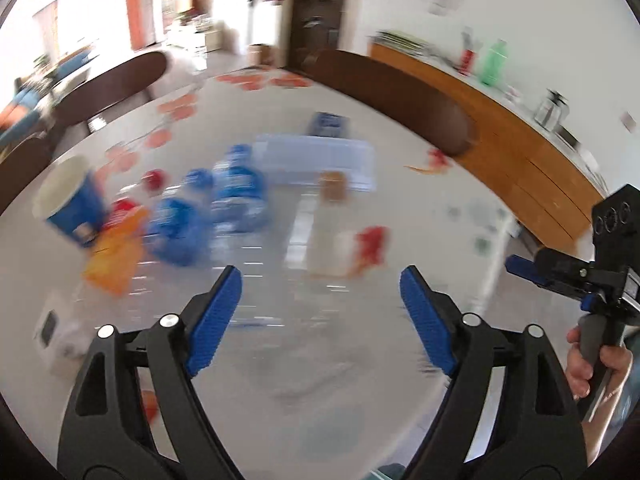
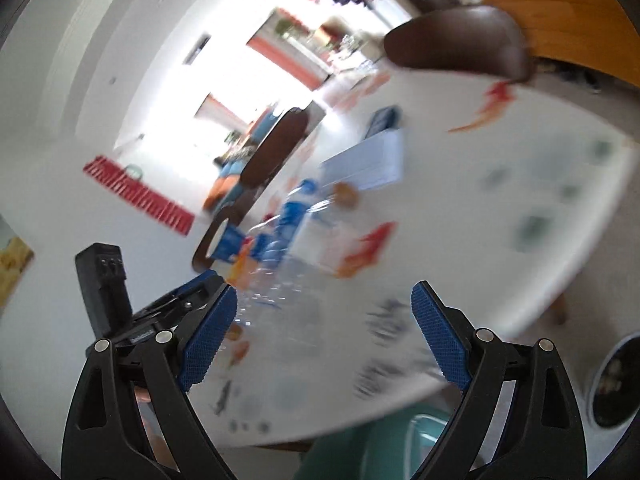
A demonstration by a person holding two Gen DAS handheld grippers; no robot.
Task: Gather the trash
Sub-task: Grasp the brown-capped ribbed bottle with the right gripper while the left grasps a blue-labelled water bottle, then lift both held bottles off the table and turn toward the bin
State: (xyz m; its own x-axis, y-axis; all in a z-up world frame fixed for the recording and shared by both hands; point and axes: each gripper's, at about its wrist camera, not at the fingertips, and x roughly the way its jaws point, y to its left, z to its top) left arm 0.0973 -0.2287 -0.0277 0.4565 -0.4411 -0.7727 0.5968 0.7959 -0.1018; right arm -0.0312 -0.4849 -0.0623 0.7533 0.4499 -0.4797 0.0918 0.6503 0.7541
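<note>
Both frames motion-blurred. Left gripper [image 1: 320,292] fingers spread, nothing between them; right gripper [image 2: 324,308] same. Trash on white bench [image 1: 400,128]: blue-label bottles [image 1: 236,196] beside blue paper cup [image 1: 72,204], cup tipped, mouth facing upper left; bottle axes unreadable. Clear box [image 1: 316,160] just behind bottles.

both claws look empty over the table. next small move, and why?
Probably lower the left claw toward the crushed clear plastic bottles with blue labels ahead of it. Both it and the right claw stand open with nothing between the pads, and the trash still lies on the white table. The frames are blurred, so steady first.
</note>
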